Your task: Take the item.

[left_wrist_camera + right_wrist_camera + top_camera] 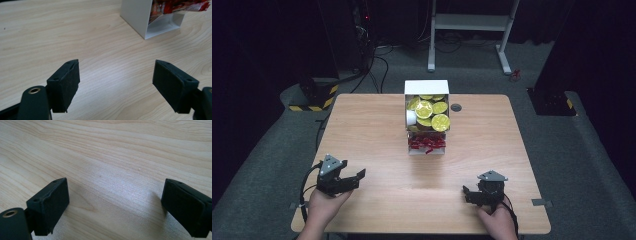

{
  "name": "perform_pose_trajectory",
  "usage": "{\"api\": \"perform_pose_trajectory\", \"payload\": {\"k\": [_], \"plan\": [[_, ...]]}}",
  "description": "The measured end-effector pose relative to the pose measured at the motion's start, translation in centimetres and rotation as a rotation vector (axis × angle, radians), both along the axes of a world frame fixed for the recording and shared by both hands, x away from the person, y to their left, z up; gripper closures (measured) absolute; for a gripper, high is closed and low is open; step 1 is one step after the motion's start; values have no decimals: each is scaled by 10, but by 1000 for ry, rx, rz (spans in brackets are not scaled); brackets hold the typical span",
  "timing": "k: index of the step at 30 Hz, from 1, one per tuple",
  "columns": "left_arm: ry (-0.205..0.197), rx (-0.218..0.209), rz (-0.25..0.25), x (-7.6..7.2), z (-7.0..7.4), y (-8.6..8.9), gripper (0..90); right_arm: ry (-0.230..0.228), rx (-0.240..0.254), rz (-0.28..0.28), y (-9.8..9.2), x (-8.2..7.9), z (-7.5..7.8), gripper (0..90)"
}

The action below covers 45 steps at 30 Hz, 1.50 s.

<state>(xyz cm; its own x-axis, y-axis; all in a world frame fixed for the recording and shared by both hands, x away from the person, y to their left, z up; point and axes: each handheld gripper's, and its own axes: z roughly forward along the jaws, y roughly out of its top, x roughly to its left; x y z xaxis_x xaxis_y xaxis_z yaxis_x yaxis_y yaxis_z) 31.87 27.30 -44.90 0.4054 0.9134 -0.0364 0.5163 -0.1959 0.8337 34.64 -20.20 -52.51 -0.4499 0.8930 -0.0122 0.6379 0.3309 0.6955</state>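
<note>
The light wooden rectangular table [377,125] filled the frame's middle, with a white open-topped cardboard box [426,87] of yellow round lidded cups [440,122] and red wrappers [427,143] at its upper centre. Left black two-jaw gripper [357,176], lower left, and right black two-jaw gripper [468,195], lower right, both gaped wide, holding nothing.

White box [140,17] cut off at top edge; red packets [180,6] partly cropped.

White box [426,87]; yellow lids [440,122]; red packets [426,144]; pale woodgrain table [362,125].
</note>
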Motion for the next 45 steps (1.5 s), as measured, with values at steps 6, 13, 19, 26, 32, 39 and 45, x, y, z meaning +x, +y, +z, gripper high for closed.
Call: {"api": "perform_pose_trajectory", "payload": {"k": [6, 13, 19, 26, 32, 39, 45], "plan": [[-4, 2, -37, 3, 6, -6, 226, 0, 0, 0, 0, 0, 0, 77], [-2, 3, -81, 11, 8, -18, 193, 3, 2, 2, 0, 0, 0, 77], [-20, -11, -110, 14, 14, -29, 192, 2, 2, 2, 0, 0, 0, 78], [-52, -18, -136, 16, 26, -42, 194, 2, 4, -2, 0, -1, 0, 77], [-69, -25, -160, 20, 36, -53, 213, 3, 6, -3, 1, -1, 0, 78], [-94, -31, -171, 21, 48, -63, 220, 4, 3, 1, 0, -1, 0, 77], [-114, -17, -185, 25, 57, -72, 209, 3, 3, 5, 0, -1, 0, 77]]}}
